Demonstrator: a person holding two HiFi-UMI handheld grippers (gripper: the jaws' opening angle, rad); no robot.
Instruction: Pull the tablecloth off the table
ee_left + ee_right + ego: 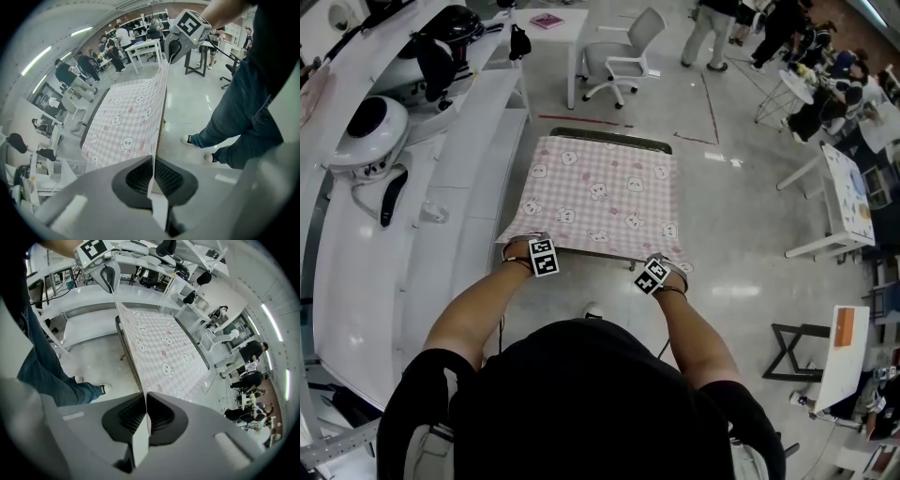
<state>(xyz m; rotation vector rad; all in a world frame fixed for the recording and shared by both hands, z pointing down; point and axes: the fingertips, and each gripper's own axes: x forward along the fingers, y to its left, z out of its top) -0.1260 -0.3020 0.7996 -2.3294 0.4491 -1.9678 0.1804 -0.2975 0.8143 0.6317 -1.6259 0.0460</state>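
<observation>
The table (pixel 609 139) is almost all covered by the pink checked tablecloth (pixel 602 195) with little bears. The left gripper (pixel 153 174) is pinched tight on the cloth's near left corner. The right gripper (pixel 146 420) is pinched tight on the near right corner. Each has a cube (pixel 545 257) with black and white squares.

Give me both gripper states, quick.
Left gripper: closed on the tablecloth, near edge.
Right gripper: closed on the same edge.
</observation>
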